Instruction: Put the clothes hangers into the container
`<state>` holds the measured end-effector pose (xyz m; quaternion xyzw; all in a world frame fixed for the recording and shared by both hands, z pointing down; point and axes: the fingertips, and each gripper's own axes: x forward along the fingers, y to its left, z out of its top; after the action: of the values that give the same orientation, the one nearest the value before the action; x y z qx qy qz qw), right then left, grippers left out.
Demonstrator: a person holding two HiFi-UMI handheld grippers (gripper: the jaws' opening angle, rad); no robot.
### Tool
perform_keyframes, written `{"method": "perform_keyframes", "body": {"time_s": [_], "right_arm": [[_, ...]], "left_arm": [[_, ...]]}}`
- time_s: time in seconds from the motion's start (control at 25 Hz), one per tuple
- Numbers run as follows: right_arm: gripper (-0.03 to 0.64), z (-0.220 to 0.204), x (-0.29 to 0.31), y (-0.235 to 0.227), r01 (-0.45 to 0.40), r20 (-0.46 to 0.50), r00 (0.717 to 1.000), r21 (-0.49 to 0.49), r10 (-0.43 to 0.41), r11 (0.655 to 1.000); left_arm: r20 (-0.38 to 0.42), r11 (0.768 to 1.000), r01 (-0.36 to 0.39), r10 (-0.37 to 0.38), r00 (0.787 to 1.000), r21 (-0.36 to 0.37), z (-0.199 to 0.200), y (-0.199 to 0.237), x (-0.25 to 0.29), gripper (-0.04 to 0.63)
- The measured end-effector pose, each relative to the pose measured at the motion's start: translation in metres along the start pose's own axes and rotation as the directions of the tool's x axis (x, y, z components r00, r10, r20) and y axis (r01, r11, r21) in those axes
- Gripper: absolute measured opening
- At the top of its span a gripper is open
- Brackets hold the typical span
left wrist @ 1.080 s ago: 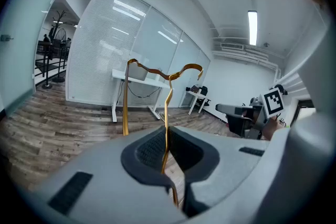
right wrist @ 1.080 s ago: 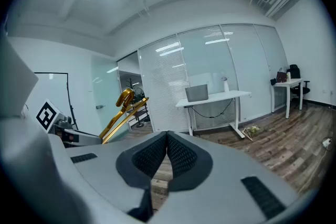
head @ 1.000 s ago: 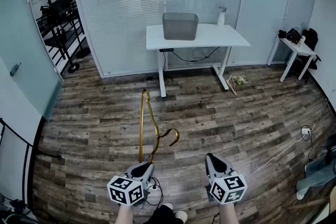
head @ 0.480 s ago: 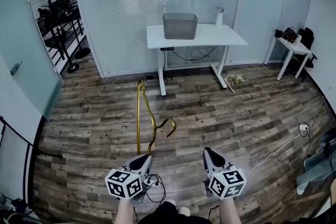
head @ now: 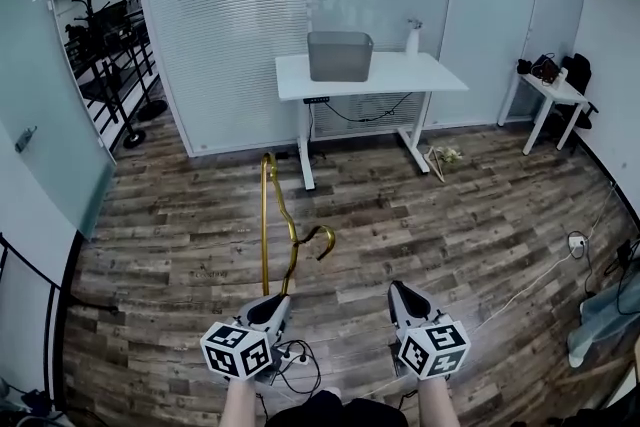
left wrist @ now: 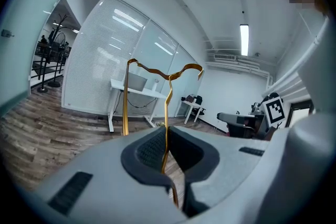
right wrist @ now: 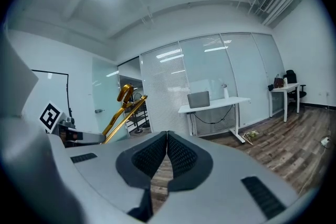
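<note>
A gold clothes hanger sticks up and forward from my left gripper, which is shut on its lower wire. In the left gripper view the hanger runs up from between the pads, hook at the top right. My right gripper is held low beside the left one, shut with nothing between its pads. From the right gripper view the gold hanger shows at the left. The grey container stands on a white desk across the room.
A white bottle stands on the desk beside the container. A small white side table with dark items is at the right wall. Cables trail over the wooden floor. A dark rack stands behind the glass wall at left.
The view has moved slightly closer to the desk. The hanger and both grippers have shifted a little left in the view, the grip unchanged.
</note>
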<state>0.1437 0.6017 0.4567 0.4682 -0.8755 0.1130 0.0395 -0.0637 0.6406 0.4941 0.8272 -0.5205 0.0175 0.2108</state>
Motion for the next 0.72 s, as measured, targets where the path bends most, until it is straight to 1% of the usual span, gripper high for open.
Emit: {"method": "perform_keyframes", "body": {"time_s": [0.16, 0.36, 0.72], "right_arm": [[0.028, -0.002, 0.003, 0.004, 0.009, 0.009, 1.000, 0.004, -0.009, 1.000], [0.028, 0.001, 0.009, 0.005, 0.016, -0.004, 1.000, 0.002, -0.016, 1.000], [0.028, 0.009, 0.035, -0.017, 0.020, 0.004, 1.000, 0.011, -0.020, 1.000]], "left_arm": [[0.006, 1.000, 0.016, -0.016, 1.000, -0.001, 0.000, 0.006, -0.001, 0.020], [-0.005, 1.000, 0.006, -0.007, 1.000, -0.014, 0.002, 0.017, 0.000, 0.020], [0.003, 1.000, 0.001, -0.001, 1.000, -0.018, 0.011, 0.030, 0.028, 0.020]]}}
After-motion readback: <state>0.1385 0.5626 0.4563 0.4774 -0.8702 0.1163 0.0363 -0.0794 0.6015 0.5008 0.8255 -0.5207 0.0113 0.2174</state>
